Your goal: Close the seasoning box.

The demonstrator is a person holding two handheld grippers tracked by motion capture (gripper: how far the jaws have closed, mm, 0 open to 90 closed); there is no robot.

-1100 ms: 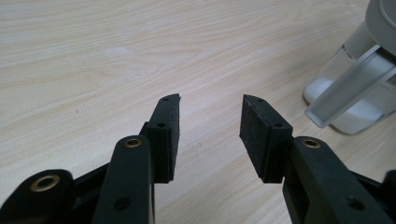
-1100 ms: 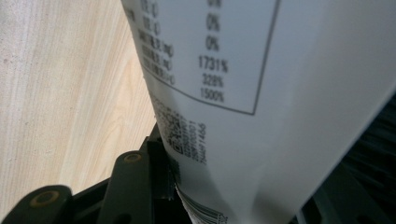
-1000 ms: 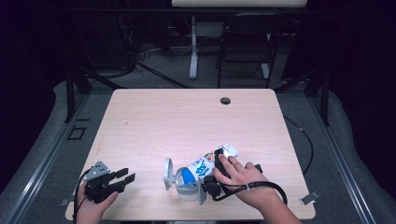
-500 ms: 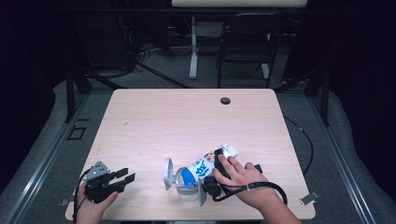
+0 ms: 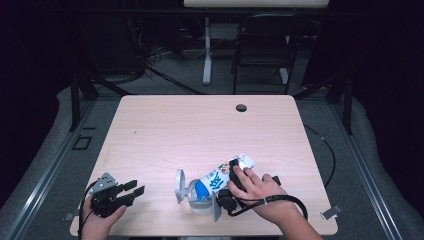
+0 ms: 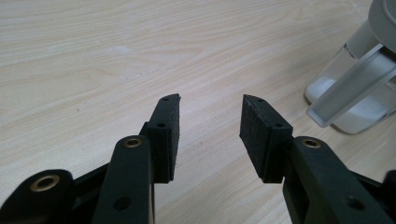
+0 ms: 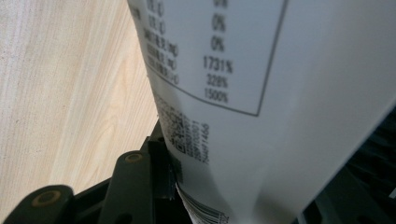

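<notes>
Pinching a white pouch [image 5: 220, 177] with blue print between my right gripper [image 5: 231, 176] jaws, I have it tilted mouth-down over the clear lidded container [image 5: 199, 196] near the front edge of the table [image 5: 200, 125]. In the right gripper view the pouch [image 7: 261, 93] sits right up against my jaws, its nutrition panel and barcode pressed against the one pad I can see, so the grip looks firm. The container stands just left of my right hand [image 5: 260, 192], its grey lid [image 5: 179, 186] swung open to the side, and the lower end of the pouch reaches down into or onto its mouth; which of the two I cannot tell from above.

My left gripper [image 5: 131, 191] rests well apart at the table's front left corner, jaws spread with nothing between them. In the left gripper view the two black pads [image 6: 254, 128] stand parted over bare wood, and the container [image 6: 355, 98] shows off to the side, its base pale with what may be contents, though I cannot be sure.

As I judge it, the pour is under way: lid open, pouch gripped and tipped. What is left is to empty it, set the pouch down and close the lid, for which my free left gripper is ready.
</notes>
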